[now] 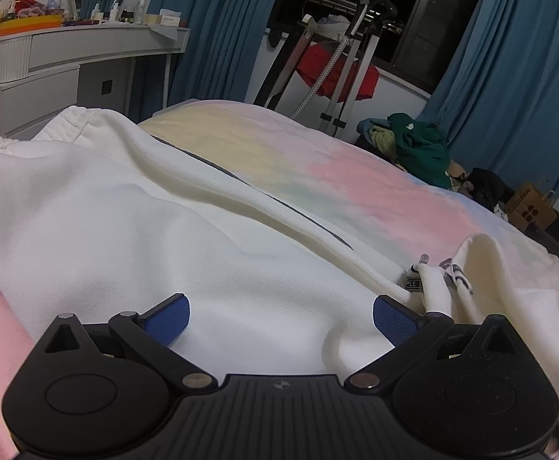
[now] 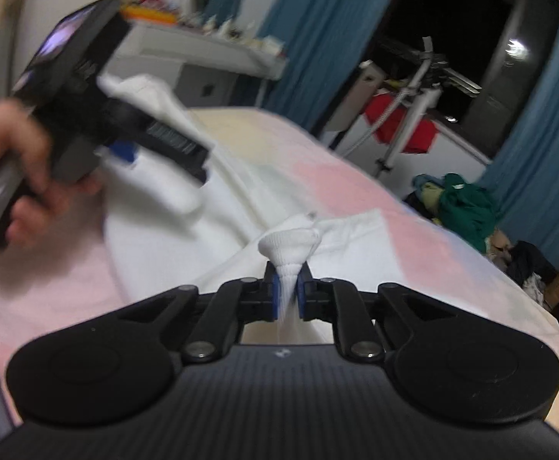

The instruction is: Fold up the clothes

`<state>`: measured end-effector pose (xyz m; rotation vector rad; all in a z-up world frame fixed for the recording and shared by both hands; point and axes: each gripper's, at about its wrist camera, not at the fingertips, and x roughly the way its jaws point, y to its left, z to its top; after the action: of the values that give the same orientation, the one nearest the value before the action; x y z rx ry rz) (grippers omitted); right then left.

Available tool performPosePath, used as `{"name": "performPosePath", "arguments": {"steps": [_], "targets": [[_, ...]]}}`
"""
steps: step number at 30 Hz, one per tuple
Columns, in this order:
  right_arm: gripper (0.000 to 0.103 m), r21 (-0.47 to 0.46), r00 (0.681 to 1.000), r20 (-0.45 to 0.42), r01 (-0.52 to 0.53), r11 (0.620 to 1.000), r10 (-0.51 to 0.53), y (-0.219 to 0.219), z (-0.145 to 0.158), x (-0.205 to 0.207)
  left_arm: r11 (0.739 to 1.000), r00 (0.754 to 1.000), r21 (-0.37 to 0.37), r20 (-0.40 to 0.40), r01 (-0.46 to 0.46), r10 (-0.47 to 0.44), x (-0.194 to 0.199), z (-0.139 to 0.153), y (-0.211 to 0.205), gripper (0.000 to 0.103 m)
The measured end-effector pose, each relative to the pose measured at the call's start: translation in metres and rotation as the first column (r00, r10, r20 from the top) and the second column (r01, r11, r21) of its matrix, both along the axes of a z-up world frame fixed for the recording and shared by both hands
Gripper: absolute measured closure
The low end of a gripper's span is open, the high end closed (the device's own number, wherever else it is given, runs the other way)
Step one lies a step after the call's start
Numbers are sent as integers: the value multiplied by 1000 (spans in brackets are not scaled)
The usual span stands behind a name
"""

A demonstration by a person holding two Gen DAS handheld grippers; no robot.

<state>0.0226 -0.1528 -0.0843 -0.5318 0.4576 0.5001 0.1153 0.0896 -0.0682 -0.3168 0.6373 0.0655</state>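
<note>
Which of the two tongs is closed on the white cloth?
The right tongs: its blue pads pinch a bunch of the white garment. The left tongs stands wide open above it.

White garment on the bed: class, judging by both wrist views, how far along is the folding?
Done: the white garment lies spread on the pastel bedcover; no finished fold shows. In hand: the right gripper is shut on a bunched ribbed end of it, while the left gripper is open over the cloth. Left: all the folding, plus the clothes pile.
</note>
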Motion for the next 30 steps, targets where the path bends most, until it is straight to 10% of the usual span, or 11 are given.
{"name": "performPosePath", "arguments": {"steps": [7, 17, 23, 30], "targets": [[88, 36, 983, -173, 63, 997, -56, 1, -33, 32, 999, 1000, 40, -6, 7, -7, -1, -2, -4, 0], [39, 377, 977, -212, 92, 922, -11, -33, 25, 8, 998, 1000, 61, -9, 20, -20, -1, -1, -5, 0], [39, 395, 963, -172, 260, 881, -207, -48, 19, 22, 995, 999, 93, -18, 31, -29, 2, -2, -8, 0], [40, 269, 877, -318, 449, 852, -361, -42, -33, 60, 993, 999, 104, -28, 47, -44, 2, -2, -10, 0]]}}
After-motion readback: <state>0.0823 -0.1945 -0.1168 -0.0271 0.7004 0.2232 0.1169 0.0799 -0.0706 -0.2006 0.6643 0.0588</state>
